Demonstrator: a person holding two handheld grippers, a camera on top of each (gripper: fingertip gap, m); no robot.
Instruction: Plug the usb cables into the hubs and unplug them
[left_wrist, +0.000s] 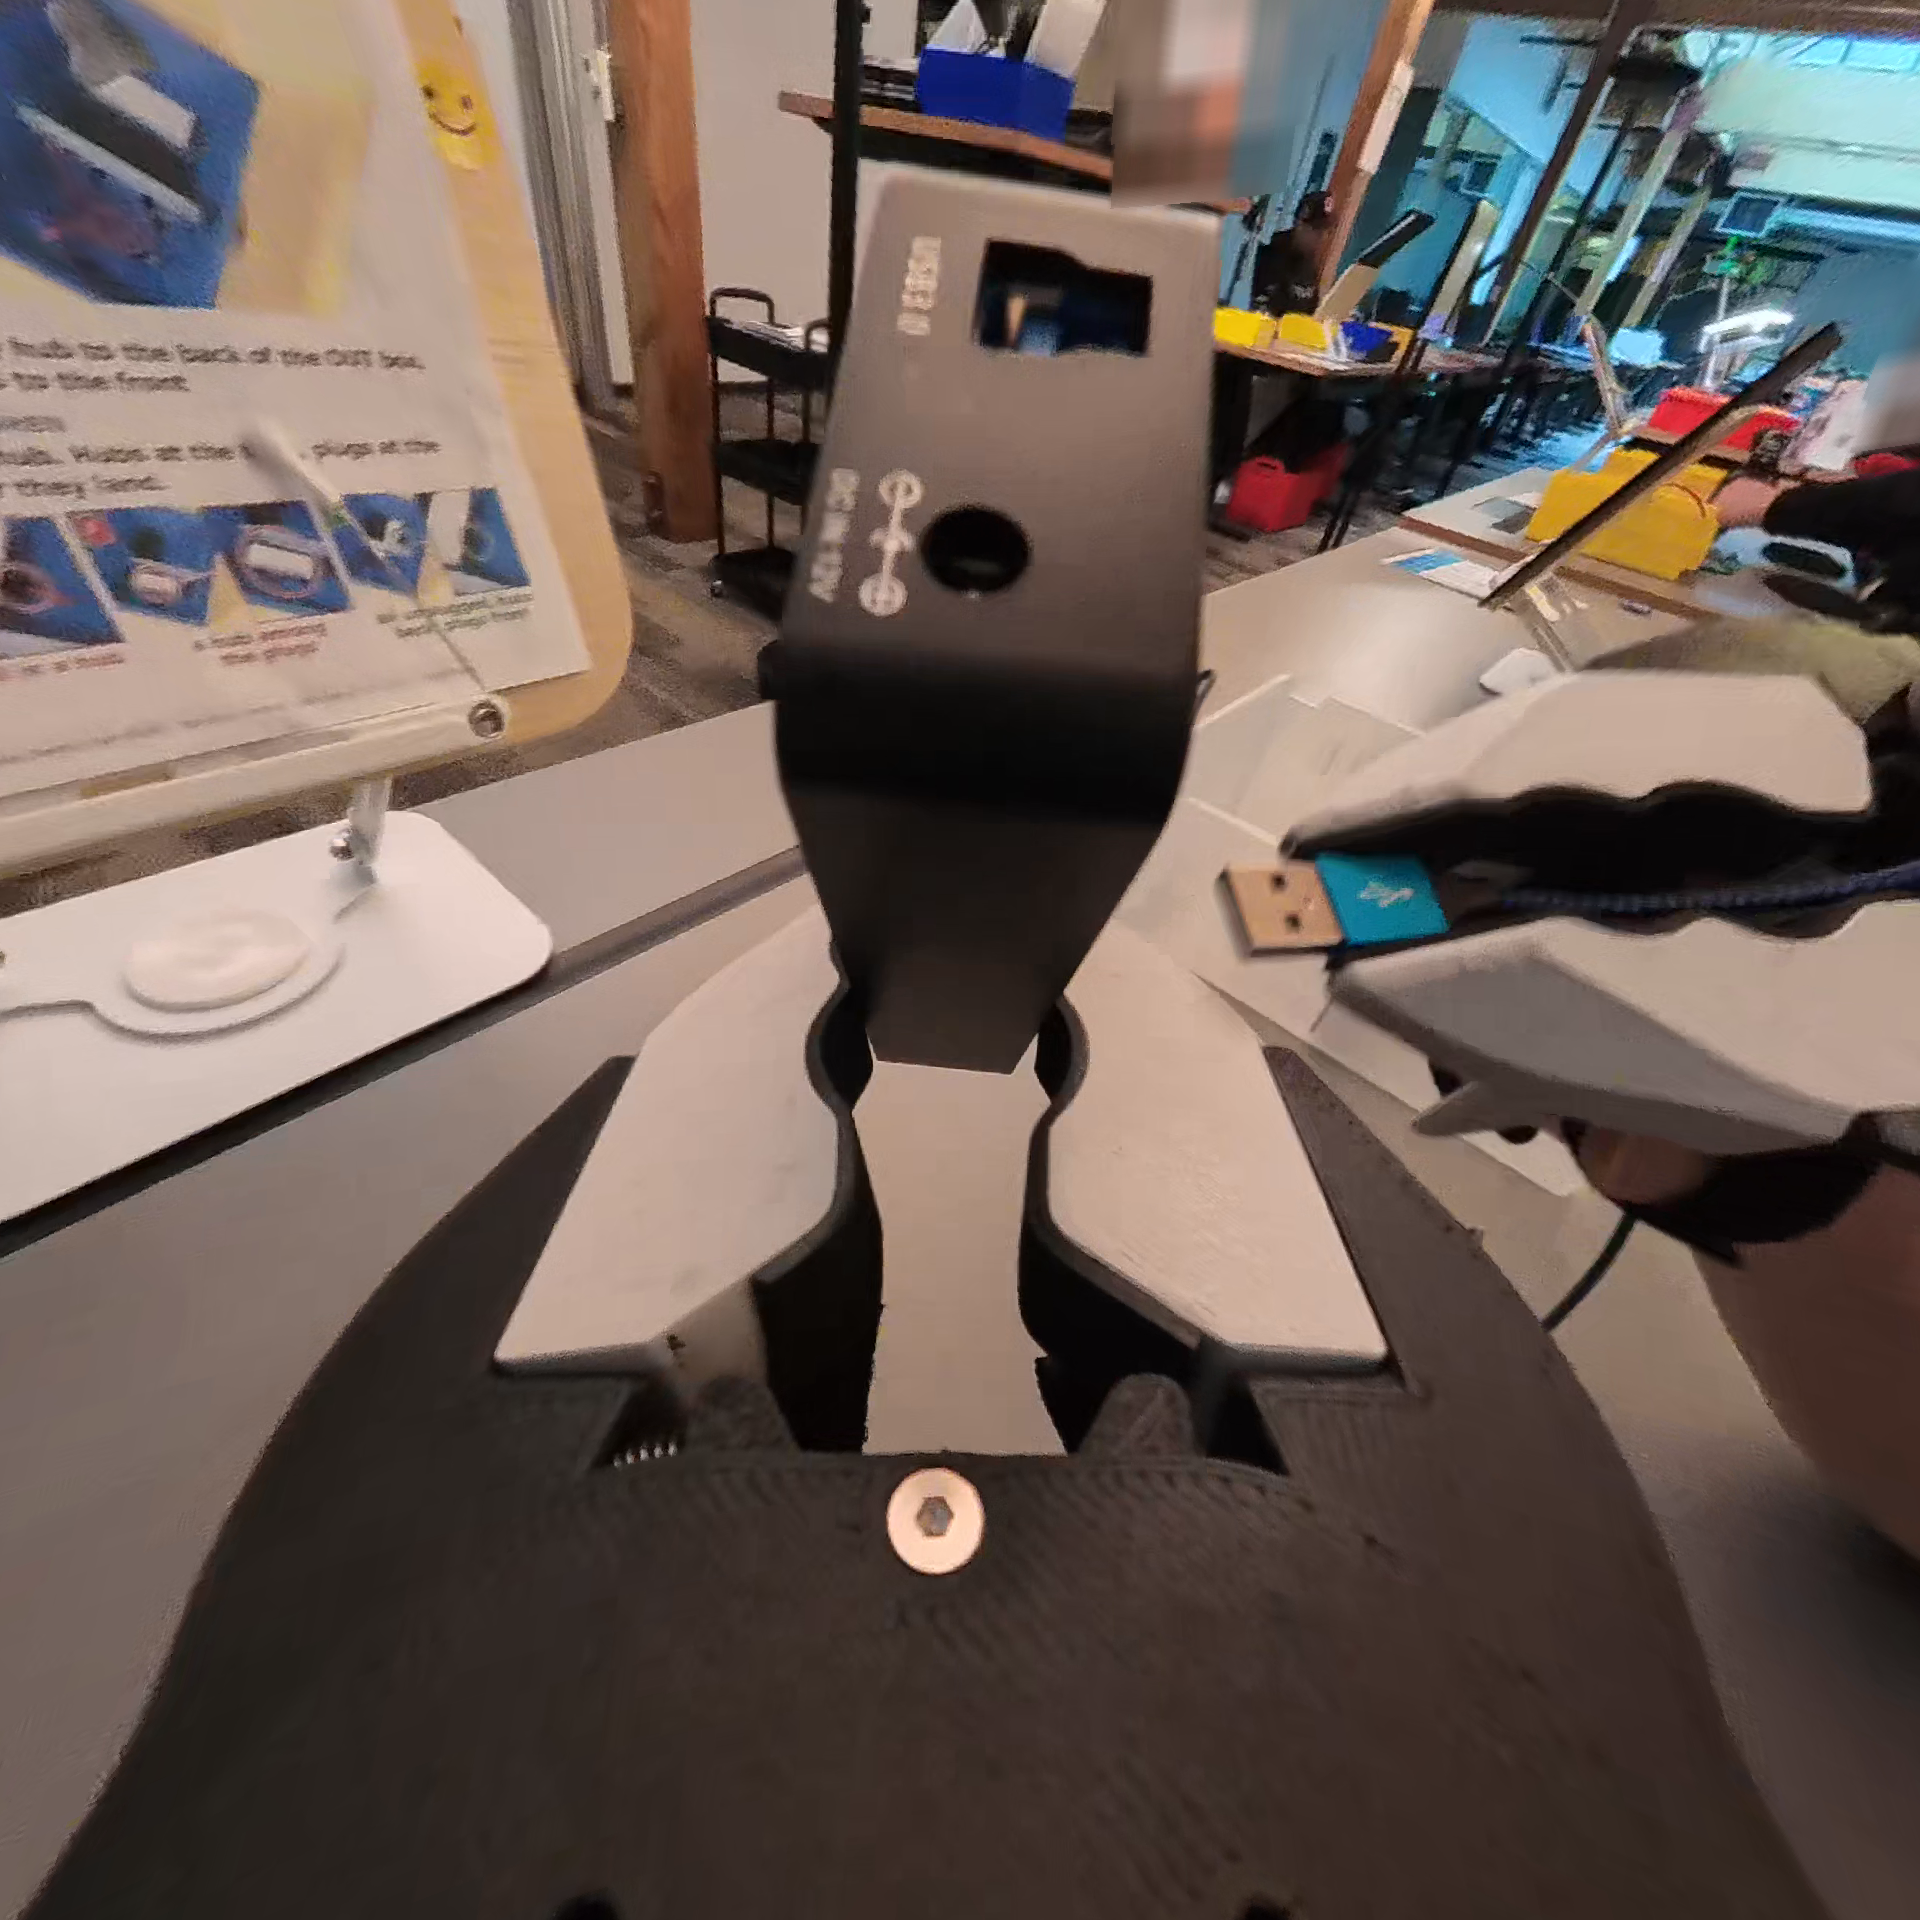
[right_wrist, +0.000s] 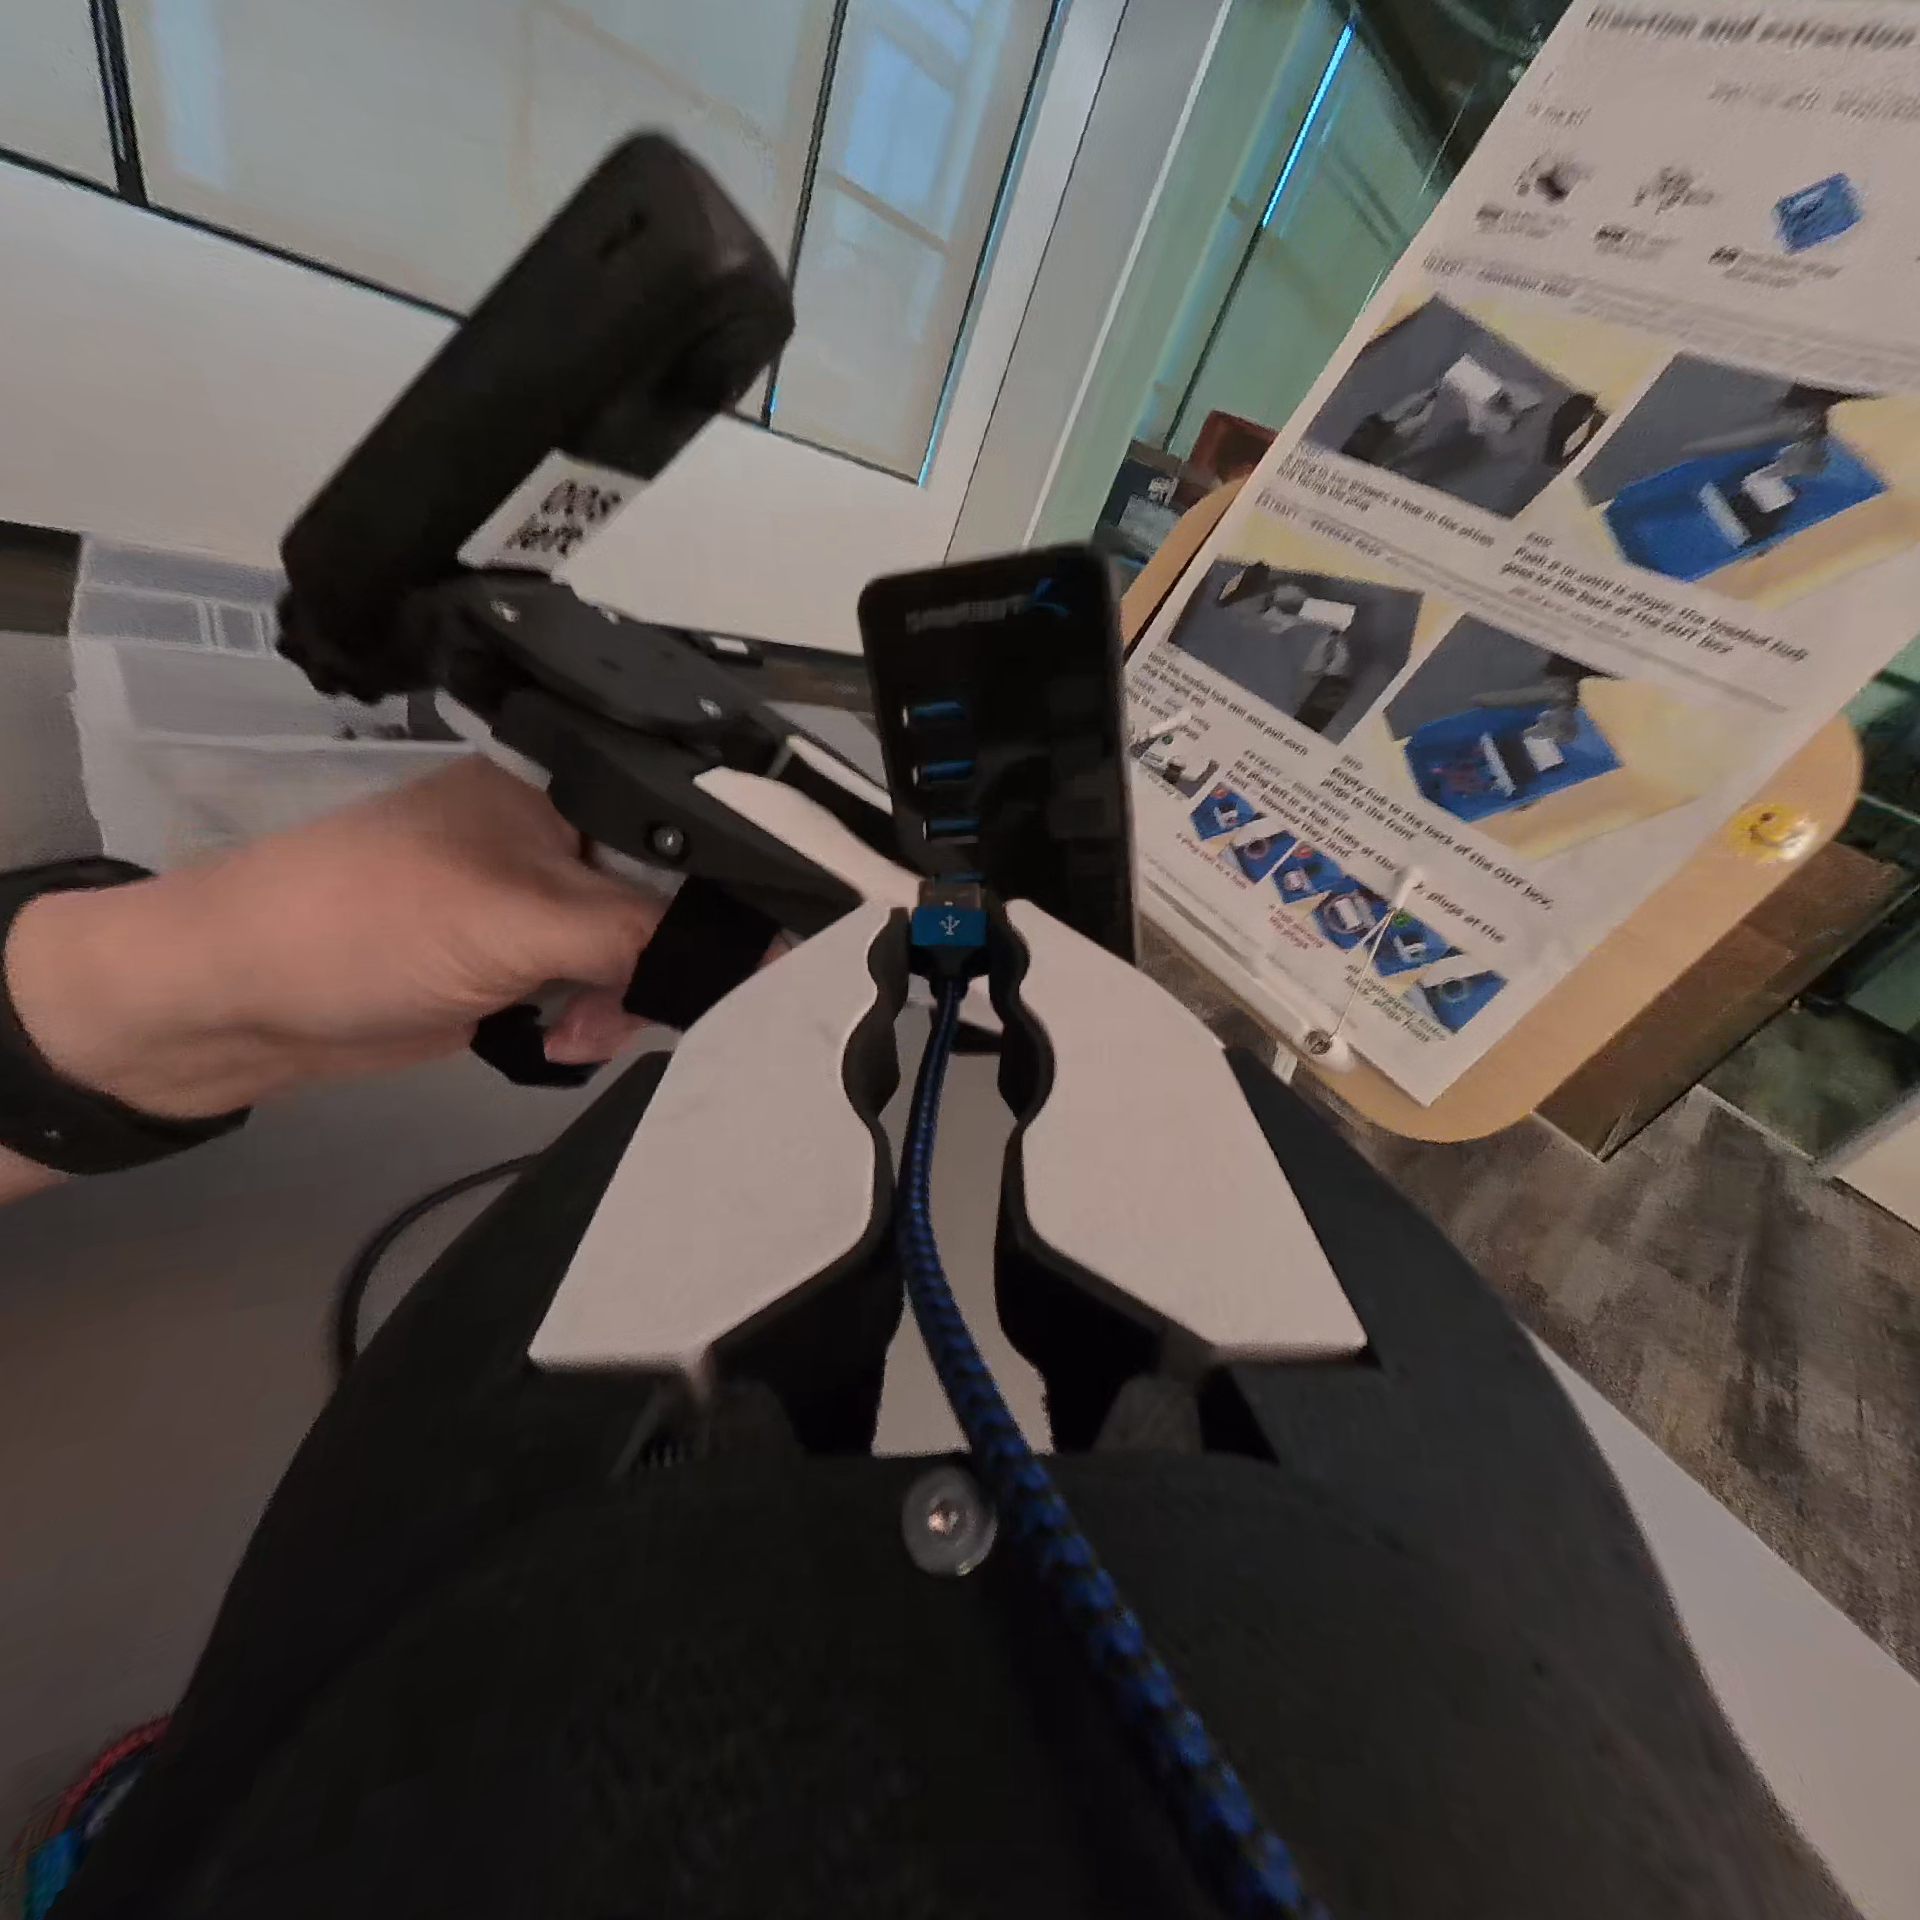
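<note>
My left gripper (left_wrist: 948, 1029) is shut on the lower end of a black USB hub (left_wrist: 997, 540) and holds it upright above the table. The hub's face towards me shows a square port and a round socket. My right gripper (left_wrist: 1320, 904) comes in from the right, shut on a blue USB plug (left_wrist: 1387, 902) whose silver tip points at the hub, a short gap away. In the right wrist view my right gripper (right_wrist: 948, 935) pinches the plug (right_wrist: 948, 927) just below the hub (right_wrist: 1039, 748), near its row of blue ports. A blue-black braided cable (right_wrist: 935, 1195) trails back between the fingers.
An instruction sheet on a wooden board (left_wrist: 260, 468) stands on a white base (left_wrist: 416, 935) at the left, and also shows in the right wrist view (right_wrist: 1507, 623). A hand (right_wrist: 364, 935) holds the left gripper. The grey table (left_wrist: 260, 1299) lies below. Yellow and red bins (left_wrist: 1621, 520) stand far behind. The tips of one gripper are about 6 centimetres away from the tips of the other.
</note>
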